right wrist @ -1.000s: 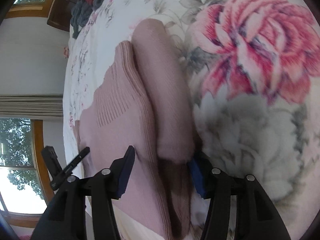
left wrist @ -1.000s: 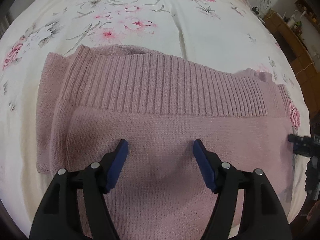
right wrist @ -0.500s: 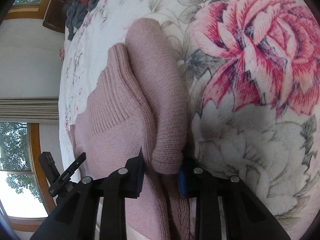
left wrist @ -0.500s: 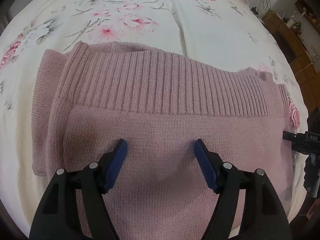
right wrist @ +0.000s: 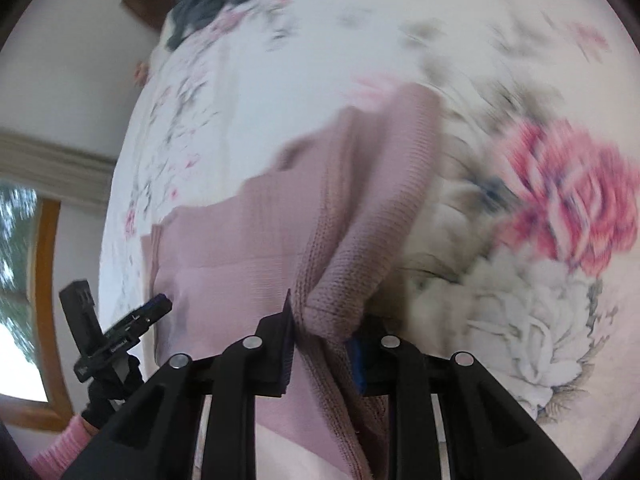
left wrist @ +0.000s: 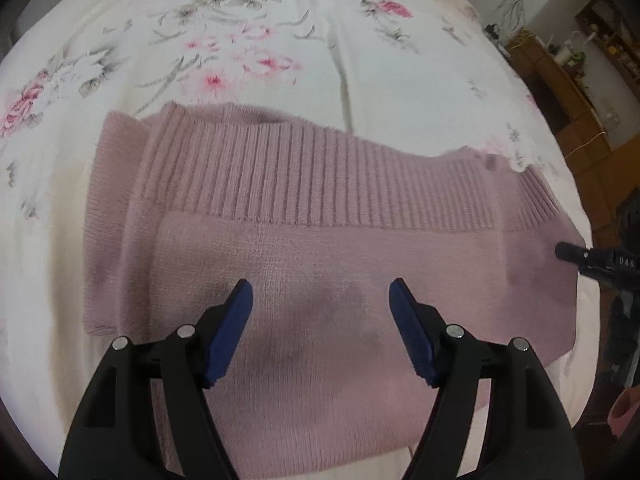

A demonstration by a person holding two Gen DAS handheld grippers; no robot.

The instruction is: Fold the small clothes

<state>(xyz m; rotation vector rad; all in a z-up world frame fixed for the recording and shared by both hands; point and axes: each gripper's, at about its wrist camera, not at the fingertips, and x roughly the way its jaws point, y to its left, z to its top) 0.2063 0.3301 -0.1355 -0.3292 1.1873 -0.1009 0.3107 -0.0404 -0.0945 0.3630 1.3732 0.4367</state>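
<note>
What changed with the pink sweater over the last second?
The right claw closed from open onto the folded side roll of the pink sweater and has begun lifting it. The left claw stayed open above the sweater's middle, and the sweater stayed on the floral bedsheet.

Soft, even daylight filled both fisheye views, which curved strongly and darkened to black at the corners. The left wrist view was mostly sharp, though the floral bedspread softened toward the far edge. Dull grey shadows lay on the pink sweater between the fingers of the left gripper. The right wrist view was smeared by motion blur, worst on the printed flowers. A window at its left edge was blown out to white.
</note>
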